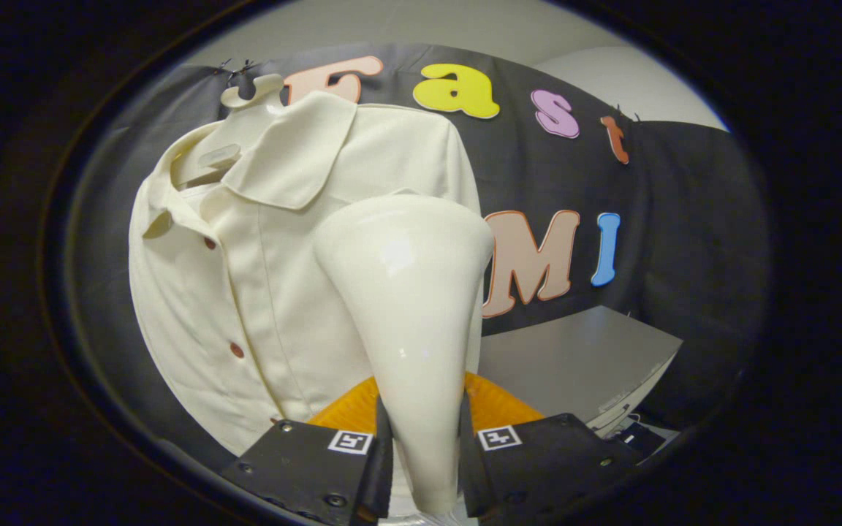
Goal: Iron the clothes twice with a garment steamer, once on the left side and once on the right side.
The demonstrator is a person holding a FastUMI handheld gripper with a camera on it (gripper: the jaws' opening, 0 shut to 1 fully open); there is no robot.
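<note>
Between the two black fingers (354,467) we find the garment steamer (410,307), cream-white w/ a glossy shell. Gripper (425,467) is closed down to the width of the steamer's narrow handle; both fingers press on it, one per side, so it is firmly held. From the grip the steamer body widens into a broad flared head pointing away from us toward the shirt (267,241). We can't tell whether the head touches the fabric or sits just off it. An orange part (498,405) shows behind the handle, just above the fingers; we can't identify it.

Shirt: cream, collared, hung on a pale hanger (249,91) against the booth's black cloth wall (684,219). Collar open; placket runs down the front w/ small brown buttons (236,351). Steamer head overlaps the shirt's side nearest the grey tabletop (574,358), approx. mid-height, beside the placket.

Tabletop lies low, beyond the fingers on the side away from the shirt, its far edge against the cloth wall. Dark items sit past its near corner, too small to identify.
</note>
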